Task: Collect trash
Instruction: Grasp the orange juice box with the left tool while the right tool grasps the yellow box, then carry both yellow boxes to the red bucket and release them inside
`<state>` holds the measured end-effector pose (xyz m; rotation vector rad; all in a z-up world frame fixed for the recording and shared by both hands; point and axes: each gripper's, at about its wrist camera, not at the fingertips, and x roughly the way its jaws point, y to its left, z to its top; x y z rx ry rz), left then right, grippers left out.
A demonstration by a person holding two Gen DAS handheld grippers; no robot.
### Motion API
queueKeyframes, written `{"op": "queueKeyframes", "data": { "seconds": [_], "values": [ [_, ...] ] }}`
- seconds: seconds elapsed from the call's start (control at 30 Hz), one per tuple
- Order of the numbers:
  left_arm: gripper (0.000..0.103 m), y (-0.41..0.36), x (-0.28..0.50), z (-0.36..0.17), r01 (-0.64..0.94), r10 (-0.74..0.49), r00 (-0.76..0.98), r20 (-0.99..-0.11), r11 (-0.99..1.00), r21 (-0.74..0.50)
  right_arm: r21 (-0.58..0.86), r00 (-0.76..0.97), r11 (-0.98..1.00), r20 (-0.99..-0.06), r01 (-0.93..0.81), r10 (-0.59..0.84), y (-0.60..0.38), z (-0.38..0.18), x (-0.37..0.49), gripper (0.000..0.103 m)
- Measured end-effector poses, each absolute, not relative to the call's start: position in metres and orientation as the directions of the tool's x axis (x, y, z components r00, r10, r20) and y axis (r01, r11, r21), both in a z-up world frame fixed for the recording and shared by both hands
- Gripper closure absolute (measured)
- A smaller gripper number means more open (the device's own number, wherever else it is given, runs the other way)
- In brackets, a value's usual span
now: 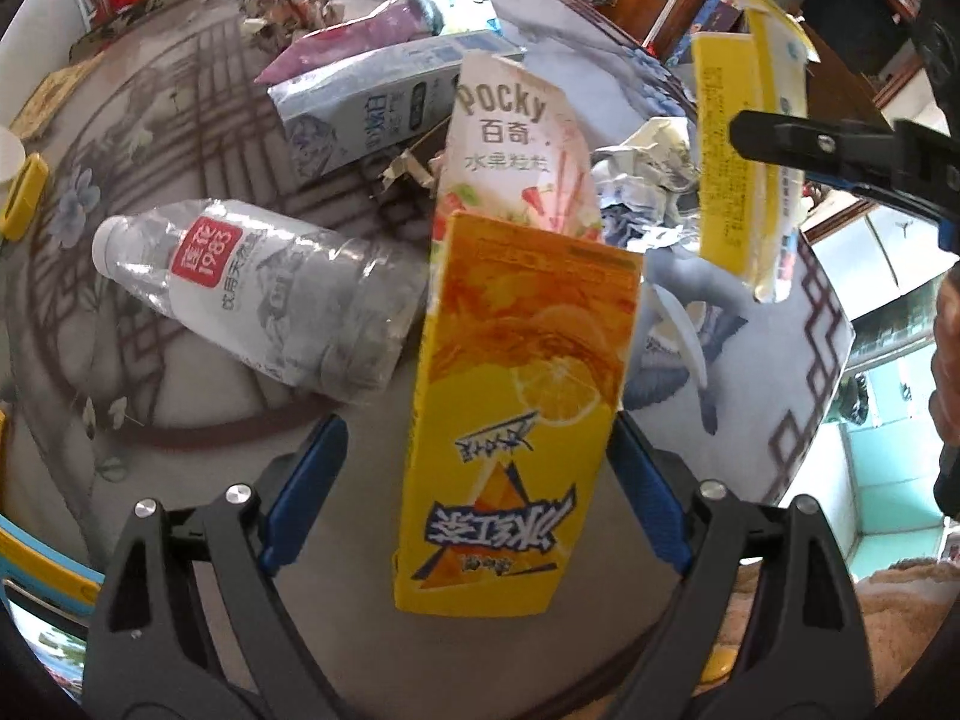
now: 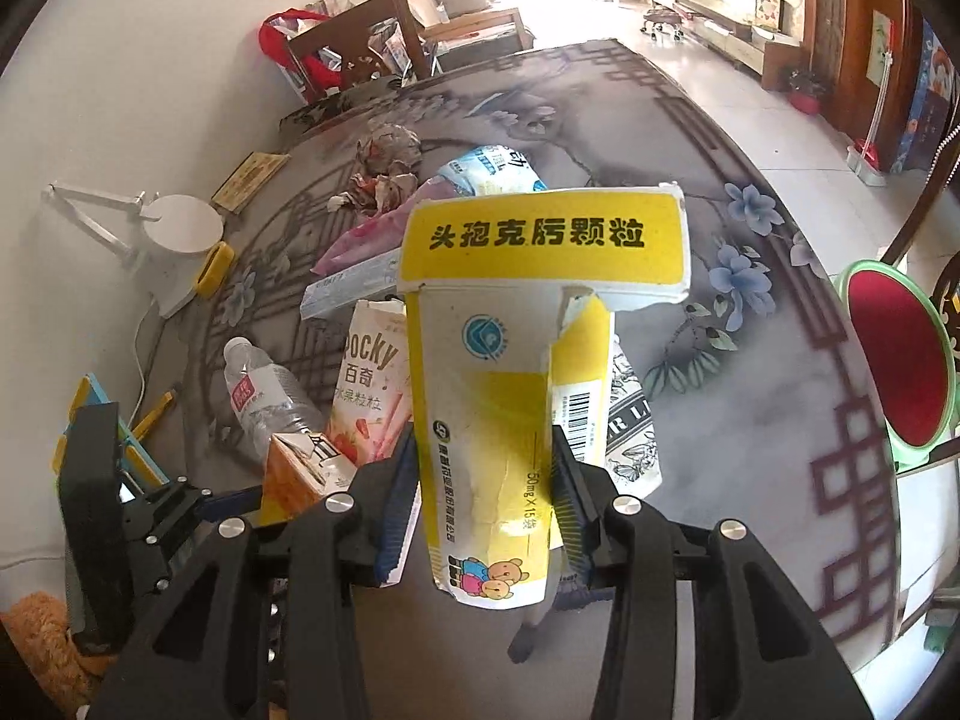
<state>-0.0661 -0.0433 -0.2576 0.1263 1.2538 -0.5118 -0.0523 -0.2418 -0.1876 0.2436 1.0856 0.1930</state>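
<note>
My left gripper (image 1: 474, 498) stands open around an orange iced-tea carton (image 1: 516, 408); its right pad touches the carton and the left pad stands apart. The carton also shows in the right wrist view (image 2: 300, 474). My right gripper (image 2: 486, 504) is shut on a yellow and white medicine box (image 2: 510, 372), held above the table; it also shows in the left wrist view (image 1: 744, 138). Behind the carton lie a Pocky box (image 1: 516, 138), a clear water bottle (image 1: 258, 288), a grey-blue milk carton (image 1: 372, 96) and crumpled paper (image 1: 648, 174).
The round table (image 2: 750, 372) has a flower-patterned cover. A purple wrapper (image 1: 354, 42) and more crumpled paper (image 2: 384, 168) lie at the far side. A white desk lamp (image 2: 174, 228) stands at the left edge. A wooden chair (image 2: 354, 54) and a red-seated stool (image 2: 900, 360) stand around it.
</note>
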Motion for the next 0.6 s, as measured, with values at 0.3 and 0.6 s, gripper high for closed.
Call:
{"op": "queueKeyframes", "data": {
  "seconds": [0.3, 0.6],
  "values": [
    [0.043, -0.042, -0.062, -0.254, 0.415, -0.349, 0.219, -0.911, 0.878, -0.237, 0.285, 0.470, 0.956, -0.836, -0.069, 0.283, -0.236, -0.175, -0.046, 0.062],
    [0.043, -0.045, -0.055, -0.203, 0.447, -0.421, 0.349, -0.837, 0.860, -0.246, 0.299, 0.507, 0.952, -0.811, -0.071, 0.293, -0.239, -0.159, -0.044, 0.062]
  ]
}}
